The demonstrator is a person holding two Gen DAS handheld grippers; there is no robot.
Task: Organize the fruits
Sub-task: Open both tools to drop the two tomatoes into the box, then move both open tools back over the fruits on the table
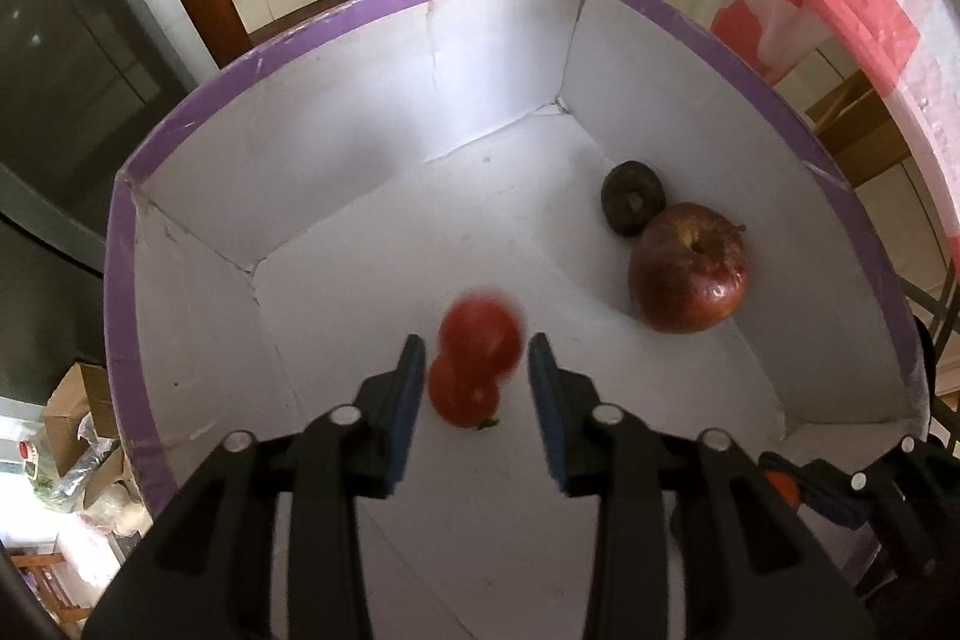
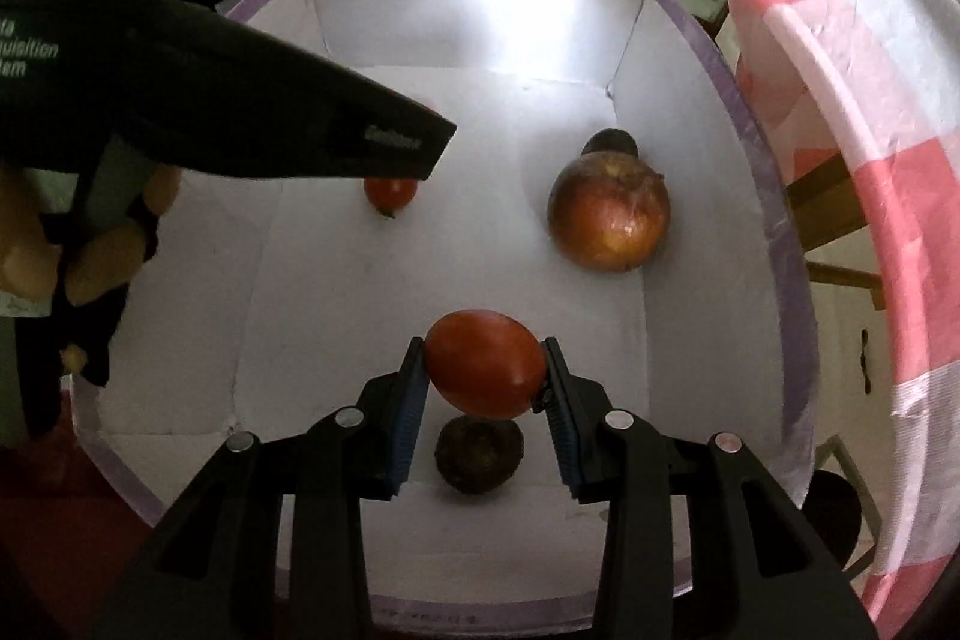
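Two black two-finger grippers with blue pads hang over a white cardboard box with a purple taped rim (image 1: 180, 112). In the left wrist view the left gripper (image 1: 477, 370) stands released, its pads clear of a blurred small red tomato (image 1: 480, 337) between them; a second small red tomato (image 1: 462, 397) lies on the box floor just beneath. At two o'clock sit a large red apple (image 1: 690, 271) and, touching it behind, a dark wrinkled round fruit (image 1: 630, 202). Only the right wrist view shows the right gripper (image 2: 486, 370) clenched on a red oval tomato (image 2: 486, 370), another dark wrinkled fruit (image 2: 477, 457) beneath it, and a hand (image 2: 90, 244) at nine o'clock. A pink-and-white checked plastic cover (image 2: 870, 196) lies at three o'clock.
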